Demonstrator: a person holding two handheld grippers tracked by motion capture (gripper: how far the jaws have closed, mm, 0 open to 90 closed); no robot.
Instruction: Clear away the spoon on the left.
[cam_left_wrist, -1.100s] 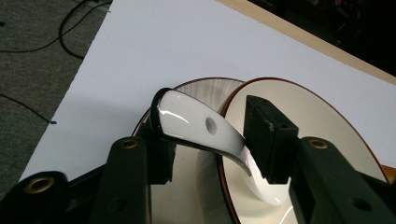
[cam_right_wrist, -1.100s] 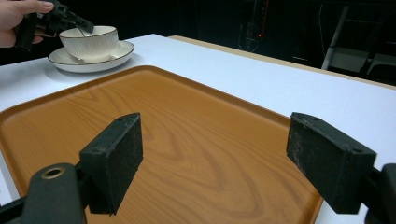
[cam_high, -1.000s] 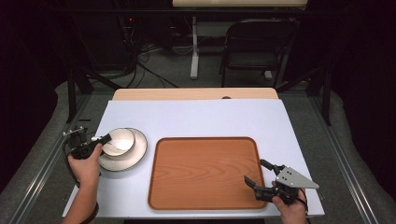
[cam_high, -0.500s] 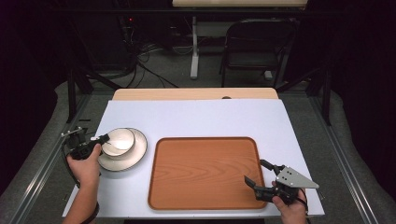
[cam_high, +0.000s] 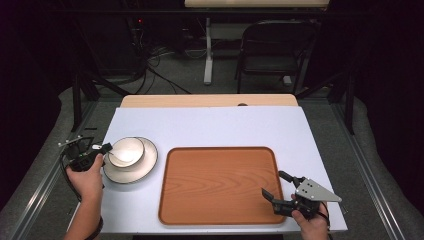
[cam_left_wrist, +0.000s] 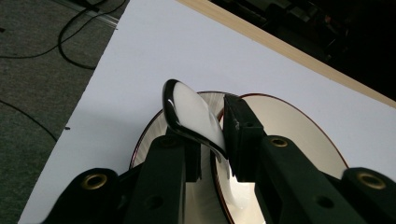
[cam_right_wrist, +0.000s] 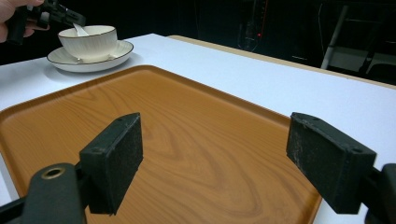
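A white bowl (cam_high: 126, 151) sits on a white plate (cam_high: 131, 169) with a dark rim, at the table's left. My left gripper (cam_high: 102, 148) is at the bowl's left rim, shut on a white spoon (cam_left_wrist: 189, 112) whose scoop rises above the jaws. Under it lie the plate (cam_left_wrist: 144, 144) and the bowl (cam_left_wrist: 289, 126). A wooden tray (cam_high: 217, 182) lies in the middle. My right gripper (cam_high: 274, 184) hovers open over the tray's near right corner; in the right gripper view (cam_right_wrist: 224, 158) its jaws stand wide apart above the tray (cam_right_wrist: 187, 130), nothing between them.
The table has a white top (cam_high: 210, 125) with a wooden strip (cam_high: 210, 100) along the far edge. Seen from the right gripper, the bowl (cam_right_wrist: 88, 42), plate (cam_right_wrist: 88, 59) and left gripper (cam_right_wrist: 60, 14) are far off. Behind the table are a black chair (cam_high: 275, 45) and floor cables (cam_high: 165, 70).
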